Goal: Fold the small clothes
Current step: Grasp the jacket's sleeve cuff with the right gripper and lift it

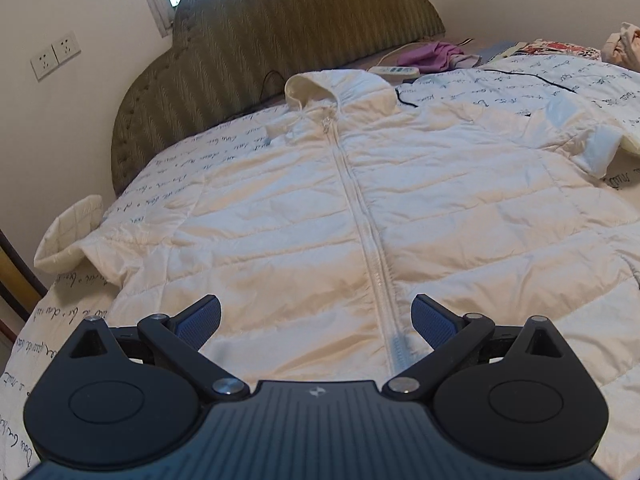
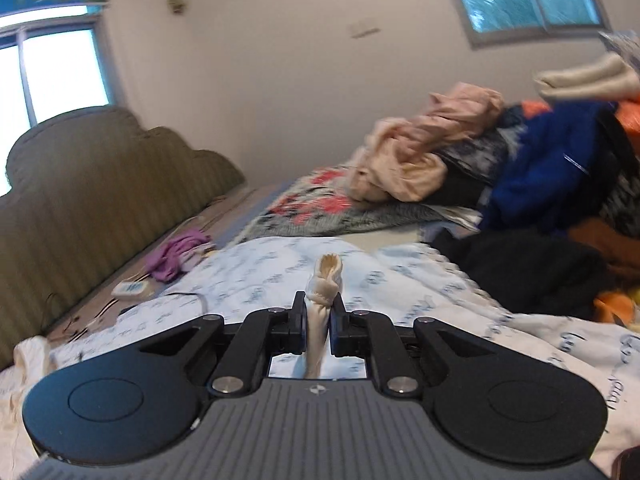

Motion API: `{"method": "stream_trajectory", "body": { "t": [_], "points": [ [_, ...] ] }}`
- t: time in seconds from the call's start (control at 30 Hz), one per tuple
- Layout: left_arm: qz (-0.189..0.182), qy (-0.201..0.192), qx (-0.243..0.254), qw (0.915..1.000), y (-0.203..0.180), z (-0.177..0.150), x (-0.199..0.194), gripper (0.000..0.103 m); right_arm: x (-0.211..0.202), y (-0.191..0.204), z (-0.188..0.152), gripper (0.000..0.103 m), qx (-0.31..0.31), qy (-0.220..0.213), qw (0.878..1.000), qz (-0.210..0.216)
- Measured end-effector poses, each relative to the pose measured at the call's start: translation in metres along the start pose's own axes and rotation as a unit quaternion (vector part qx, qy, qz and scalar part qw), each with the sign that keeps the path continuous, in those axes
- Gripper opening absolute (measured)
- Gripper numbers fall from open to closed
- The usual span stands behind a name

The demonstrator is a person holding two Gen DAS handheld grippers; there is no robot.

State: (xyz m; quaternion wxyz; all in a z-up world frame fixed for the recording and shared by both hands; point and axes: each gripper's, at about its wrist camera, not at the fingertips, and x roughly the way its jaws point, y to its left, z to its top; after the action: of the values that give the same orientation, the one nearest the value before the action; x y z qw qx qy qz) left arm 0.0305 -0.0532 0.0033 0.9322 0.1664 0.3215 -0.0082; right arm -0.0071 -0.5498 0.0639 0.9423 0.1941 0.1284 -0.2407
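on the left we have a cuff [image 1: 70,236] of the white hooded jacket [image 1: 360,208] draped off the bed's near edge, its sleeve spread wide. the jacket lies face up on the script-printed bedsheet [image 1: 224,136], zipped shut, hood toward the olive headboard [image 1: 256,40]. we judge it is spread flat like this so that sleeves and sides can be turned inward cleanly. our left gripper [image 1: 316,320] hovers over the lower hem near the zip with its blue pads well apart and nothing between them; we read it as waiting to pin or take the hem, not yet engaged.

further right, a remote control [image 1: 394,71] and a purple garment [image 1: 438,56] lie by the headboard, off the working area. the far sleeve's end [image 1: 600,148] looks turned up, though we cannot trace it to our other hand in that view.

in the right wrist view our right gripper [image 2: 319,316] is clamped nearly closed on a bunched strip of cream-white fabric [image 2: 326,280] that sticks up beyond the fingertips. we take it for a pinch of the jacket's sleeve, gripped so it can be carried across the body. at far right sits a pile of clothes [image 2: 520,168], pink, blue and black, probably still to fold.

we see no container, so nothing is held in one.
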Motion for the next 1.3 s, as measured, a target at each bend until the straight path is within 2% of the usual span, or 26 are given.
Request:
{"method": "stream_trajectory", "body": {
  "t": [0.1, 0.2, 0.5, 0.67, 0.93, 1.1, 1.3],
  "points": [
    [0.007, 0.002, 0.004, 1.0000, 0.004, -0.005, 0.001, 0.102, -0.005, 0.035, -0.005, 0.014, -0.039, 0.002, 0.999, 0.022],
    [0.013, 0.004, 0.009, 0.9999, 0.006, -0.008, 0.003, 0.102, -0.007, 0.075, -0.013, 0.014, -0.079, 0.009, 0.996, 0.027],
    [0.025, -0.007, -0.001, 0.9997, 0.026, -0.010, 0.007, 0.102, -0.017, 0.179, -0.042, 0.013, -0.142, 0.037, 0.983, 0.109],
    [0.035, -0.004, -0.008, 0.9994, 0.040, -0.017, 0.011, 0.102, -0.024, 0.231, -0.061, 0.013, -0.163, 0.054, 0.974, 0.147],
    [0.071, -0.015, -0.004, 0.9974, 0.055, -0.038, 0.016, 0.102, -0.030, 0.306, -0.093, 0.014, -0.172, 0.088, 0.960, 0.201],
    [0.065, -0.025, -0.011, 0.9975, 0.060, -0.050, 0.022, 0.102, -0.032, 0.369, -0.122, 0.013, -0.184, 0.112, 0.945, 0.247],
    [0.029, -0.021, -0.067, 0.9971, 0.075, -0.059, 0.031, 0.103, -0.034, 0.438, -0.162, 0.013, -0.213, 0.143, 0.921, 0.295]
  ]
}}
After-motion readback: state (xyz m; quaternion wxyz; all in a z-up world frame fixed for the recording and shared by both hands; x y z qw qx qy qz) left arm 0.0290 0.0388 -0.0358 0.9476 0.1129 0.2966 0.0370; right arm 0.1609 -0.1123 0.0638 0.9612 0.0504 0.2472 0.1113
